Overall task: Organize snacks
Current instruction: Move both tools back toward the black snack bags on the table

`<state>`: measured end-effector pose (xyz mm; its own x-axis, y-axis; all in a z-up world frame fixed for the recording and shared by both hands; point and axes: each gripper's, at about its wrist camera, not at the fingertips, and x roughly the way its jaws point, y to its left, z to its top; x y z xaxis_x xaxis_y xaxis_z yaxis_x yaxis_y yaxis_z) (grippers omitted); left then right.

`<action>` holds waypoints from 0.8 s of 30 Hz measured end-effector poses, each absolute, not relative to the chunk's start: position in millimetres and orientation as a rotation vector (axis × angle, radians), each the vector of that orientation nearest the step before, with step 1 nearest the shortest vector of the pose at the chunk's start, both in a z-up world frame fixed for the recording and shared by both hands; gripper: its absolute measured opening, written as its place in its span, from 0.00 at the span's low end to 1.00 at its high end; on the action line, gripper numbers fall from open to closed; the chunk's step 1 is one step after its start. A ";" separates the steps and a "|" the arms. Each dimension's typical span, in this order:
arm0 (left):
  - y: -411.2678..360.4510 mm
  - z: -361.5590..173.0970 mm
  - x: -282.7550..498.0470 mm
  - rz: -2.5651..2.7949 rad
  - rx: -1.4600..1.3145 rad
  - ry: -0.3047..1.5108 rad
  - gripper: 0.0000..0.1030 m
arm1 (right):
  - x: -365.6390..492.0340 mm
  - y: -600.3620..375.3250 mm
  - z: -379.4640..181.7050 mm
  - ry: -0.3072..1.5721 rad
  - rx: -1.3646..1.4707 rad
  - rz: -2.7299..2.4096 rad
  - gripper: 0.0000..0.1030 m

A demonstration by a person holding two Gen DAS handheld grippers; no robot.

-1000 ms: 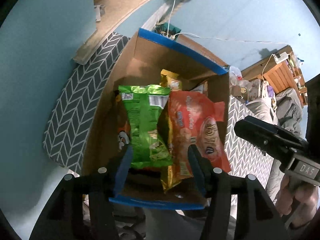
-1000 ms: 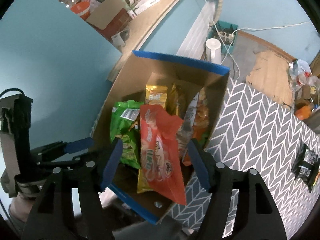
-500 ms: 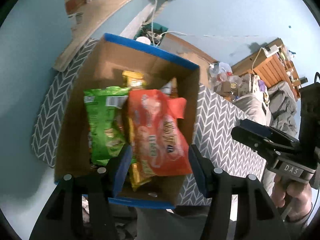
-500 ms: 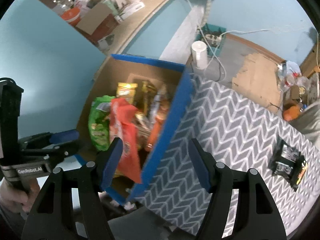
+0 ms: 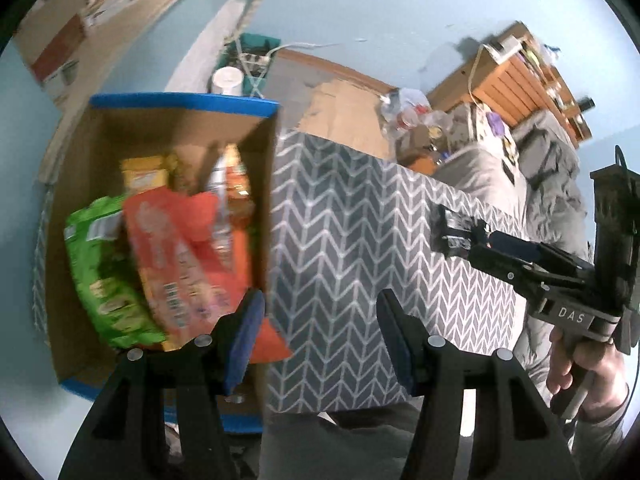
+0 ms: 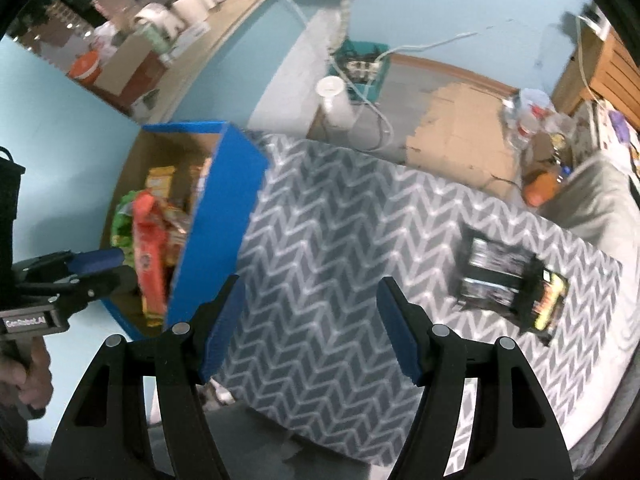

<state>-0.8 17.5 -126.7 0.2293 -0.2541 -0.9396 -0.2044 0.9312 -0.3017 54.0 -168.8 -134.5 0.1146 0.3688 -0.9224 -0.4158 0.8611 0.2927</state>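
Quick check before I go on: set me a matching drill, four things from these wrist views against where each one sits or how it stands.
Things:
1. green snack bag
2. black snack packet
3. white cup
4. right gripper

Places or states:
a. lying alone on the chevron cloth
b. open, nothing between its fingers
c. inside the cardboard box, beside the orange bag
d. on the floor behind the box

Pairs: 1-c, 2-a, 3-d, 4-b
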 end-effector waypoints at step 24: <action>-135.4 -157.3 66.8 -0.219 -0.211 1.429 0.69 | 103.1 -327.5 -172.2 1.375 0.045 0.439 0.69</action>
